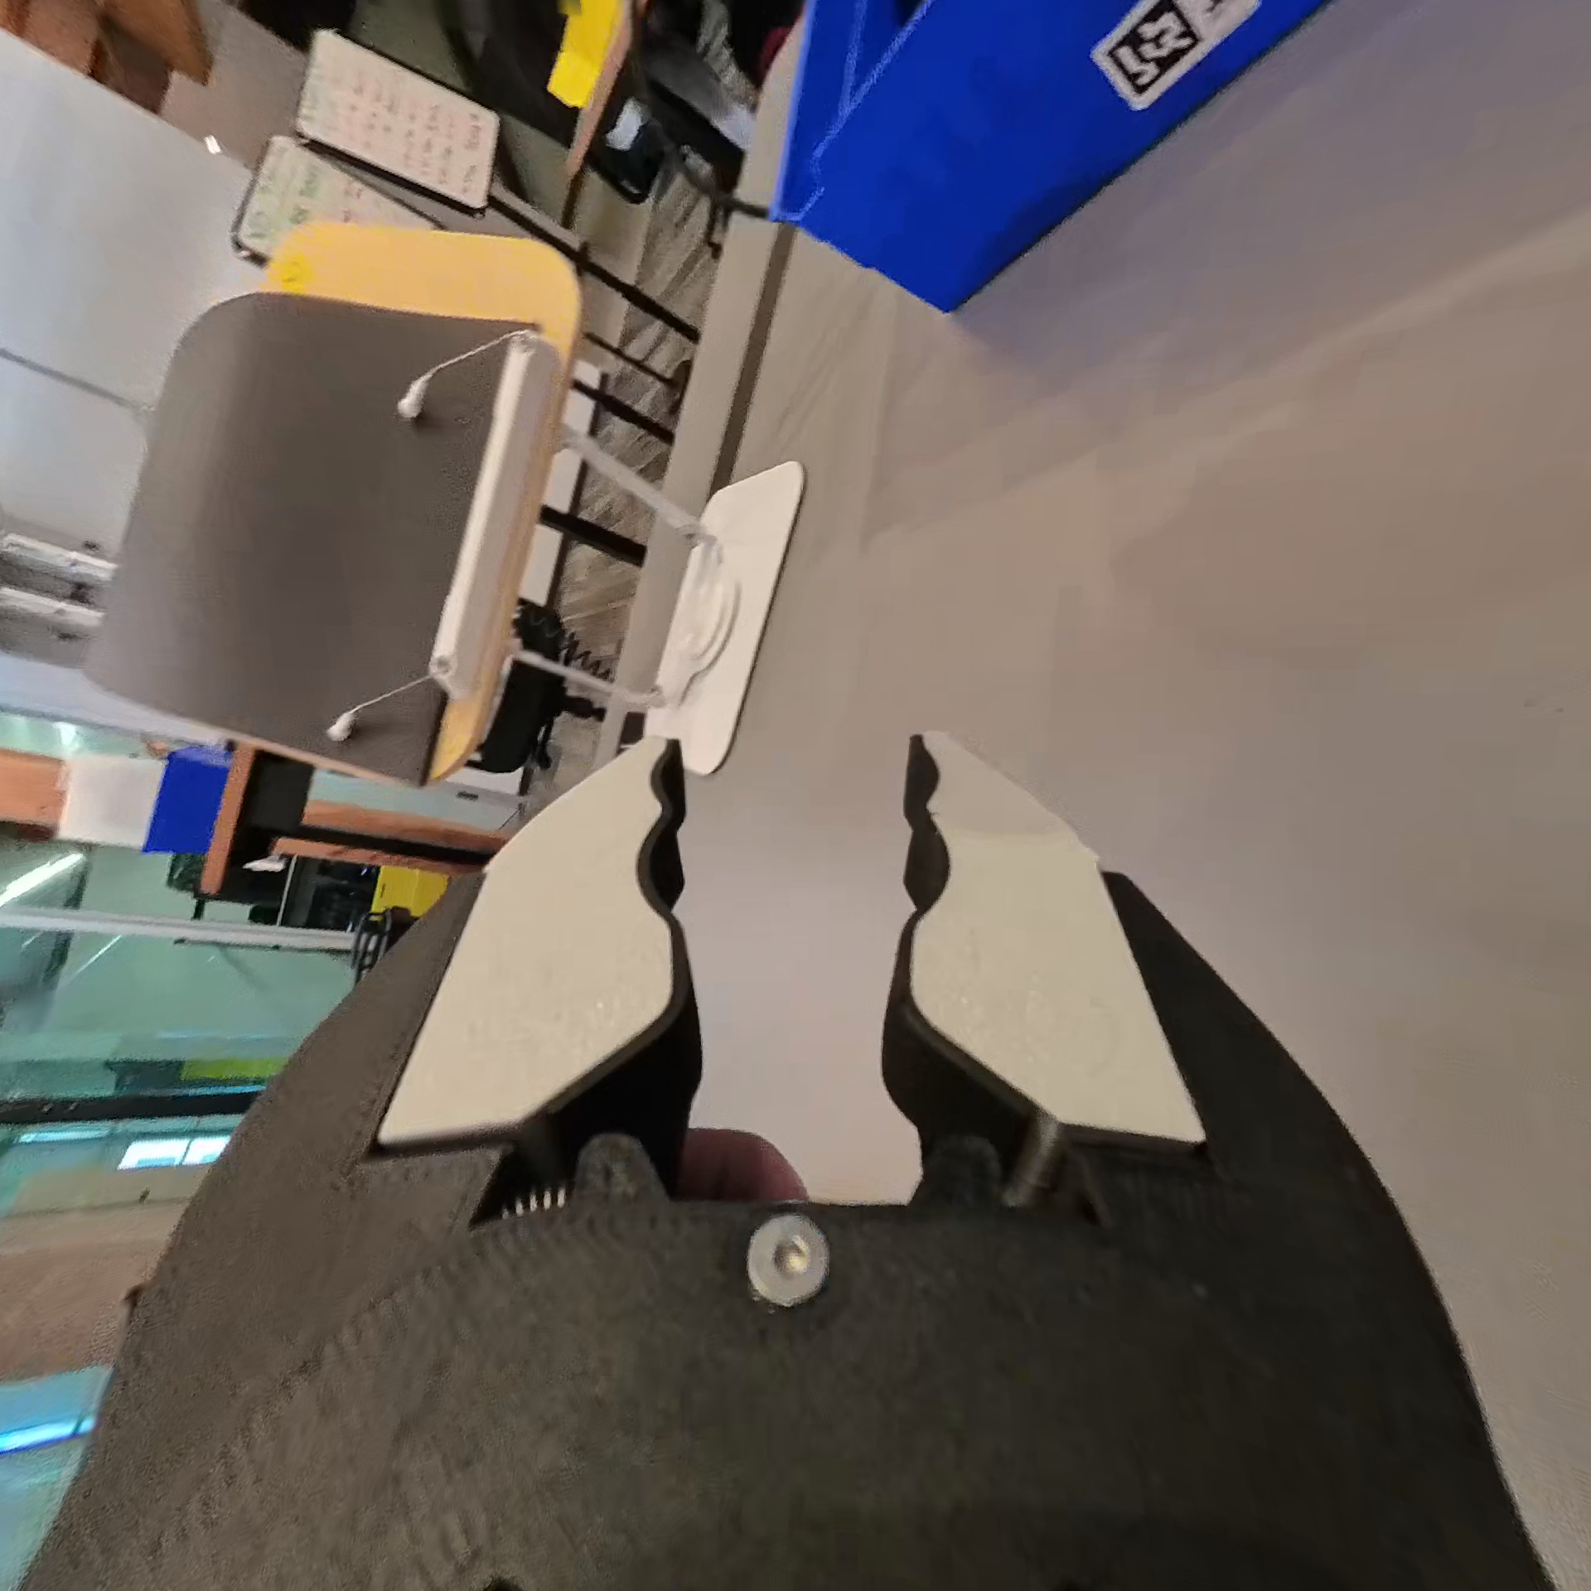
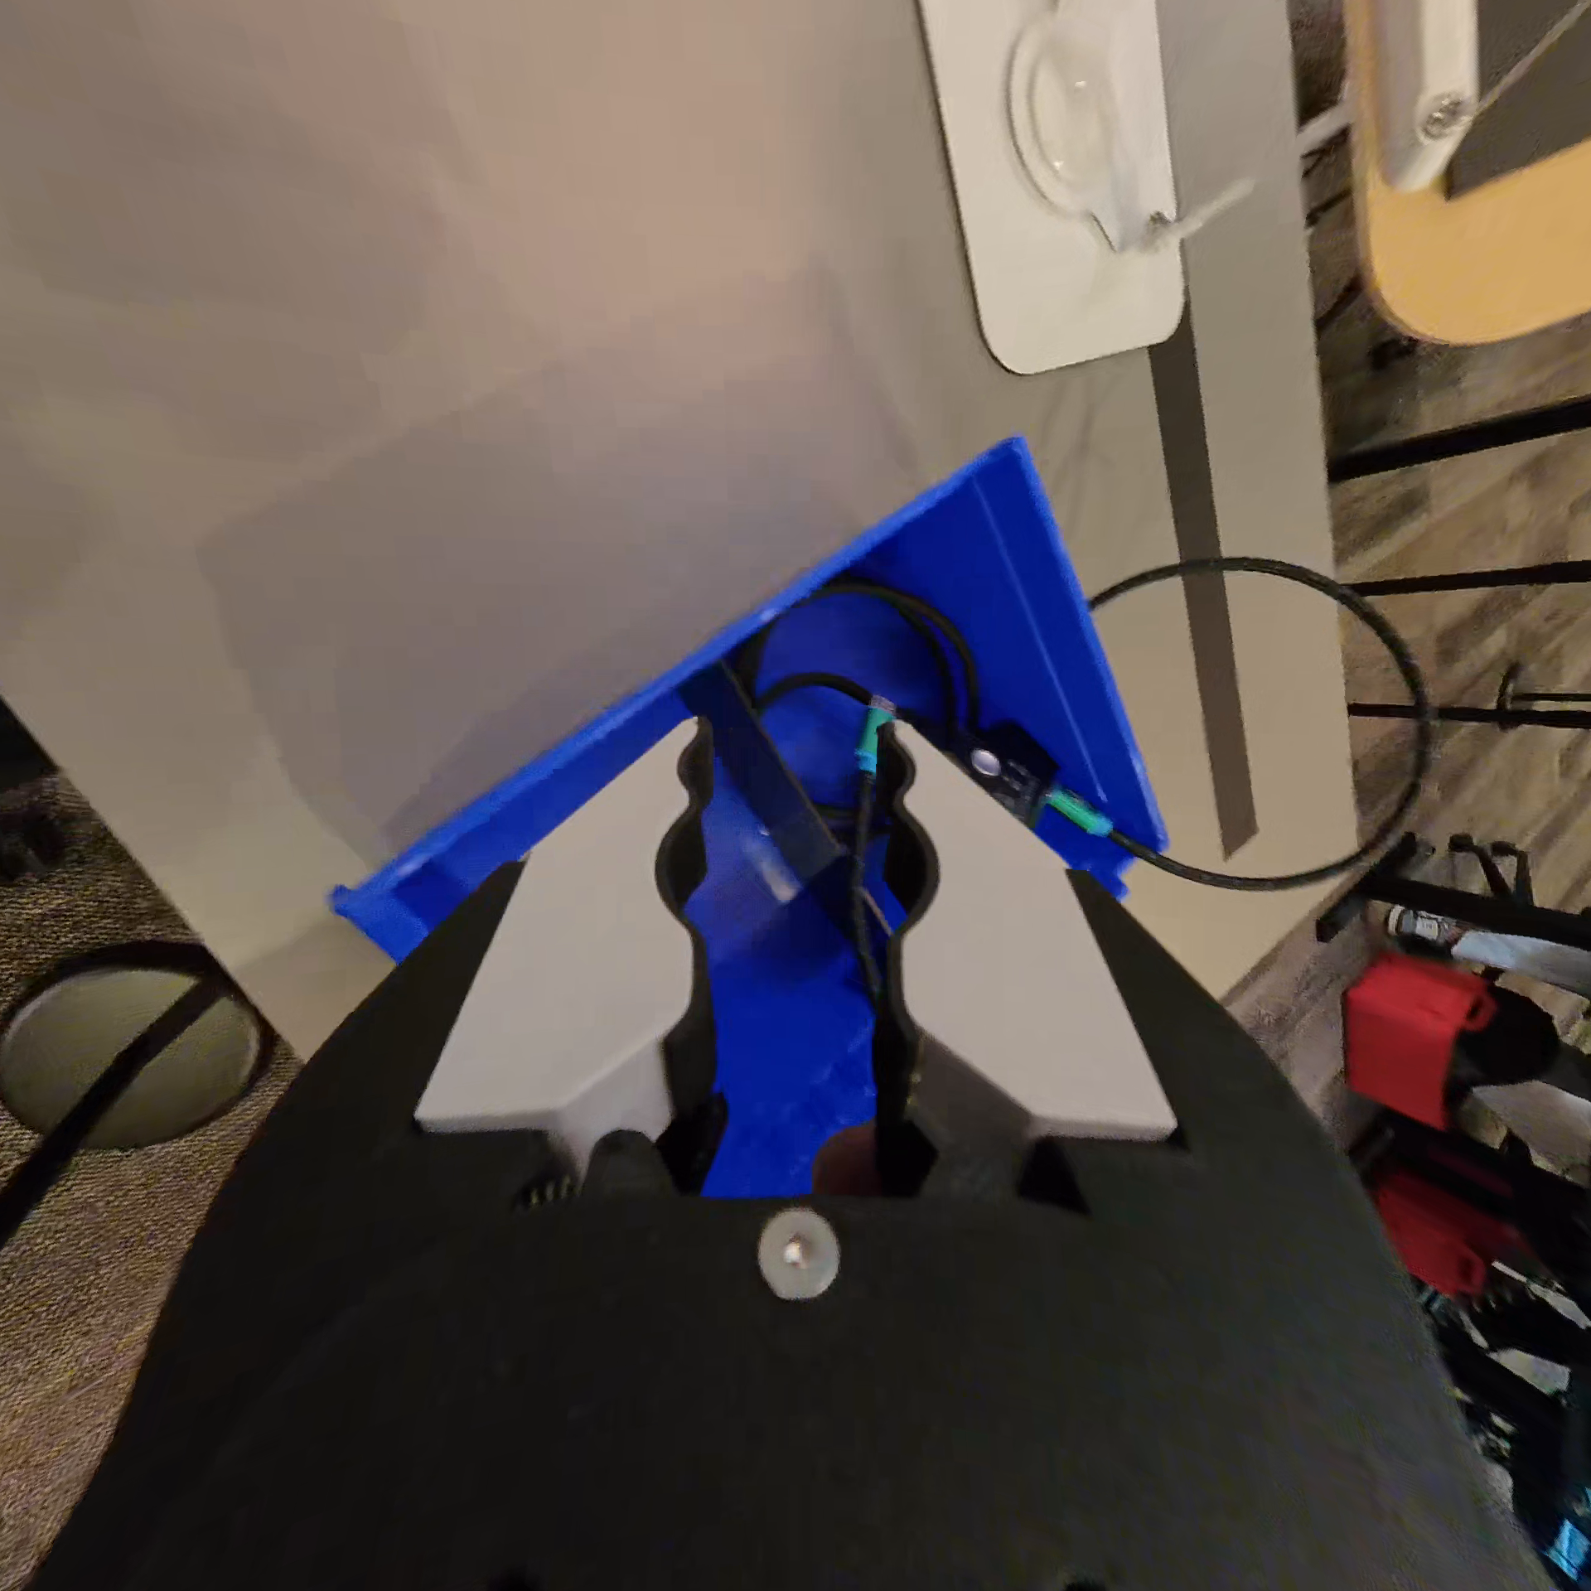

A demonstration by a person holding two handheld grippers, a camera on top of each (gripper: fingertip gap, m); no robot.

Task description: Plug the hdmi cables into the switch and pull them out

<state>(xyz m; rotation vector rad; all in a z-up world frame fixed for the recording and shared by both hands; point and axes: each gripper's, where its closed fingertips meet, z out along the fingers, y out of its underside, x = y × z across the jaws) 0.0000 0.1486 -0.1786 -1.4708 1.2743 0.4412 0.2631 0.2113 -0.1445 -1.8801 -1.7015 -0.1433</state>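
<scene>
Right gripper (image 2: 796, 740) hovers spread over the open blue plastic bin (image 2: 1016, 551) at frame centre; left gripper (image 1: 792, 775), also spread and empty, faces the bare grey tabletop (image 1: 1205, 603).

Inside the bin lie one small black switch box (image 2: 1003, 766), centre right, one green-tipped black cable (image 2: 1076, 814) plugged into it, and a second loose green-tipped plug (image 2: 871, 732) between the fingertips. Best pinch the plug body squarely, not the cord, then align it straight with the port.

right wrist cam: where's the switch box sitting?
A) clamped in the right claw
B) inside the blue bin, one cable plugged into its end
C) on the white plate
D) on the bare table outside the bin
B: the small black switch lies inside the blue bin, with a green-ended cable plugged into its end; the right claw is open.
</scene>
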